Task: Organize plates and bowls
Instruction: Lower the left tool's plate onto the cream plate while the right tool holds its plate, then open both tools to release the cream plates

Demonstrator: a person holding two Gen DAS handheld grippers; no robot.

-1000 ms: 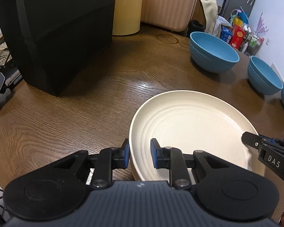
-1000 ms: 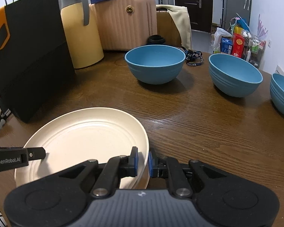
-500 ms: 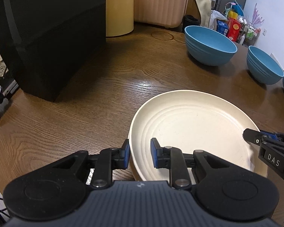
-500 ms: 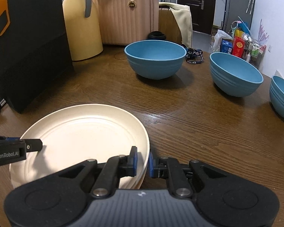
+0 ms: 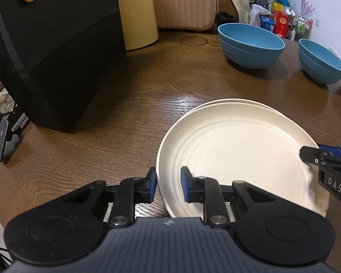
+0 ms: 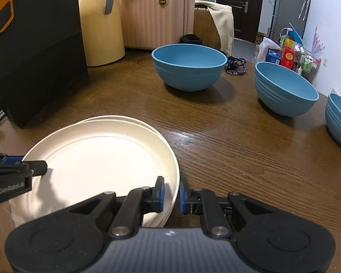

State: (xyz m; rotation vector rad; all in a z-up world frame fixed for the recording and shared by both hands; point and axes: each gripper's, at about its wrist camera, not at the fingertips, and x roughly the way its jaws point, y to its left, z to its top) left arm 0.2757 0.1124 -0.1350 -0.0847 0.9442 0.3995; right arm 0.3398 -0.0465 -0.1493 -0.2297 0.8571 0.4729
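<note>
top plate point(image 5: 238, 150) now shifted off lower plate point(image 6: 125, 118). left gripper point(image 5: 168, 186), right gripper point(image 6: 171, 193) both clamp its rim. risk: uneven pull tilts plate, slips.

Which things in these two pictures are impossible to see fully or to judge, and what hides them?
- Third blue bowl: cut off by the right edge in both wrist views.
- Number of stacked cream round plates: only overlapping rims show, in both views.
- Near rim of the plates: hidden behind the left gripper and right gripper.
- Black bag: top cut off.
</note>
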